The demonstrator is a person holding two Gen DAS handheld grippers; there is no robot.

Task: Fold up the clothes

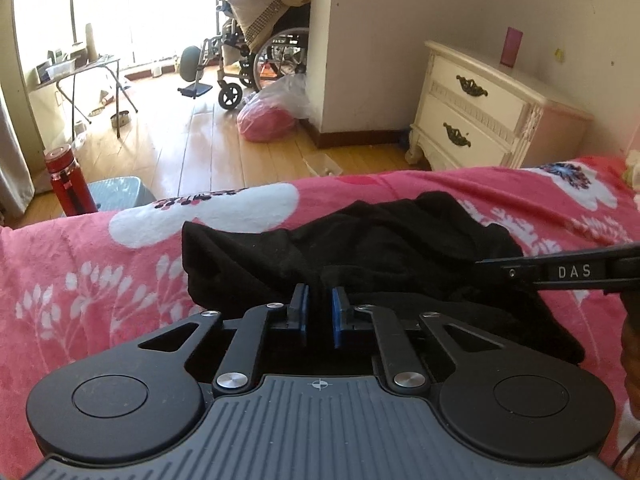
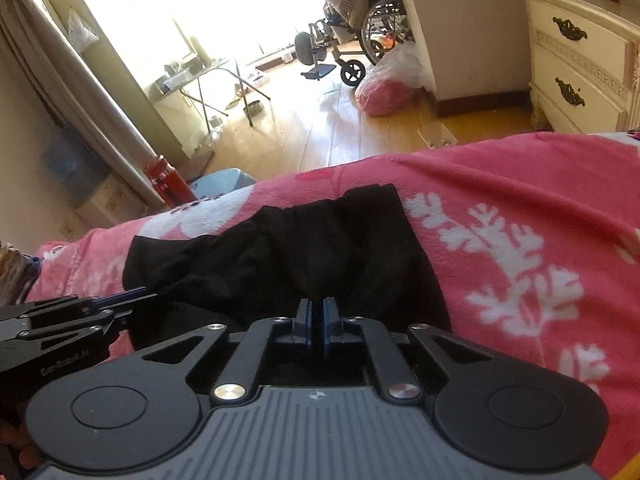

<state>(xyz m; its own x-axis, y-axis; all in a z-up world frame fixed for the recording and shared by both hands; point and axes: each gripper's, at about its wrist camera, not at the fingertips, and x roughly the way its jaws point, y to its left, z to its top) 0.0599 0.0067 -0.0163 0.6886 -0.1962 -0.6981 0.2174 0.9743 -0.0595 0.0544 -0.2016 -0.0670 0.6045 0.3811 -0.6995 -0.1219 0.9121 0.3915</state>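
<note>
Black garment (image 1: 360, 248): lies crumpled on the pink floral blanket (image 1: 80, 280), spread from about 9 o'clock to 3 o'clock ahead of both grippers; a squared corner shows at its far right in the right wrist view.
Left side of the room: red bottle (image 1: 66, 180) stands on the wooden floor at 10 o'clock, just beside a light blue bin (image 1: 120, 192); a folding table (image 1: 80, 72) sits farther back by the bright window.
Left gripper (image 1: 319, 300): blue pads close together with a narrow gap, and a raised fold of the black cloth runs up between them; the near edge of the garment is at its 12 o'clock, the bulk beyond. Pads appear clamped on that fold.
Middle of the room: wheelchair (image 1: 256, 56) at 12 o'clock, piled with bedding; a pink bag (image 1: 266, 120) lies on the floor just in front of it.
Right gripper (image 2: 316, 316): jaws pressed together, a pinch of the garment's near edge drawn up between the pads; cloth fans out from the tips toward 11 and 1 o'clock.
Grippers to each other: the left one enters the right wrist view at 9 o'clock, its tips touching the same garment.
Right side of the room: cream nightstand (image 1: 480, 108) at 2 o'clock against the wall.
</note>
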